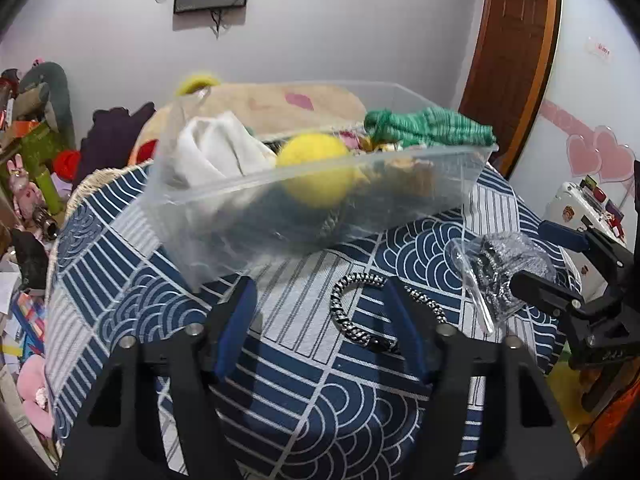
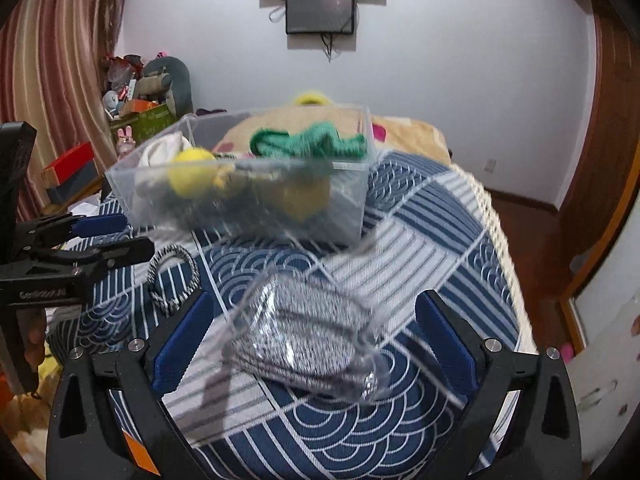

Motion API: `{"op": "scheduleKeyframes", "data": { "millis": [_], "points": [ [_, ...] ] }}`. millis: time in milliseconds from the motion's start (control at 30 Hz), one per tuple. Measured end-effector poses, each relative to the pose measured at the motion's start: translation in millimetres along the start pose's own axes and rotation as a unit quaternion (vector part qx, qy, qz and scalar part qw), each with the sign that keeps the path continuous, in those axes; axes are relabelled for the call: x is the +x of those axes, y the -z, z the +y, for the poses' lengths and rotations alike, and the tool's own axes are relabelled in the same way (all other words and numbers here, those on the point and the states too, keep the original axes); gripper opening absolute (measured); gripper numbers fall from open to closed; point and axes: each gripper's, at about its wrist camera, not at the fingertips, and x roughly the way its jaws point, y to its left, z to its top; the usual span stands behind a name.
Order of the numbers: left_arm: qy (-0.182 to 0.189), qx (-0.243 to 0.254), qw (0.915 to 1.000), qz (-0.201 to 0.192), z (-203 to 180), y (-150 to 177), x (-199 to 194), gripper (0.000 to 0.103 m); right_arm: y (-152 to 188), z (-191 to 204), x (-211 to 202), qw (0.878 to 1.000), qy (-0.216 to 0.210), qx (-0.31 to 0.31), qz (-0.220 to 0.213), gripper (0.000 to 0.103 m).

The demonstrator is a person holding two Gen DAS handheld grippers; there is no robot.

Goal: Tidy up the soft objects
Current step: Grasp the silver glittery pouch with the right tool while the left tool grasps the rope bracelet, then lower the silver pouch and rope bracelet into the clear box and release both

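A clear plastic bin (image 1: 476, 176) (image 2: 352, 216) stands on the blue-and-white patterned cloth. It holds a yellow ball (image 1: 314, 168) (image 2: 192, 174), a white cloth (image 1: 218, 152), and green knitted cord (image 1: 428, 126) (image 2: 312, 142). A black-and-white braided cord loop (image 1: 352, 312) (image 2: 172, 276) lies on the cloth between my left gripper's (image 1: 318, 292) open fingers. A clear bag of grey speckled cord (image 2: 308, 340) (image 1: 504, 268) lies between my right gripper's (image 2: 316, 312) open fingers, blurred. Neither gripper touches anything.
The patterned cloth (image 1: 344, 420) (image 2: 440, 208) covers a rounded surface with a fringed edge (image 2: 504, 240). Plush toys and boxes (image 1: 28, 160) pile at the left. A beige blanket (image 1: 280, 100) lies behind the bin. A wooden door (image 1: 512, 52) stands at right.
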Motion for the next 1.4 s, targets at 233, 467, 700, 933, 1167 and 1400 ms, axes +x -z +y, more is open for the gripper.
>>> {"op": "scheduleKeyframes", "data": {
  "millis": [233,467,700,933,1167,1400],
  "points": [
    [0.009,-0.005,0.9997,0.023,-0.9,4.2,20.1,0.038,8.4,-0.7,11.6,1.0,-0.009,0.008,0.026,0.1],
    [0.025,-0.005,0.9995,0.021,-2.2,5.1,16.3,0.009,11.1,-4.3,8.9,0.999,-0.016,0.017,0.023,0.071],
    [0.025,-0.023,0.9994,0.004,3.8,6.6,-0.5,0.007,13.0,-13.0,-0.7,0.999,-0.022,0.022,0.013,0.045],
    [0.018,-0.022,0.9991,-0.033,6.3,-0.9,-29.2,0.007,5.7,-7.3,-10.6,0.999,-0.025,0.018,-0.006,0.037],
    [0.008,-0.028,0.9964,-0.079,11.9,-16.1,-58.3,0.007,-9.9,-3.4,-25.1,0.999,-0.025,0.013,-0.035,0.037],
    [-0.01,-0.039,0.9913,-0.125,20.3,-36.8,-80.8,0.007,-32.9,2.7,-37.6,0.997,-0.025,0.004,-0.073,0.037]
  ]
}}
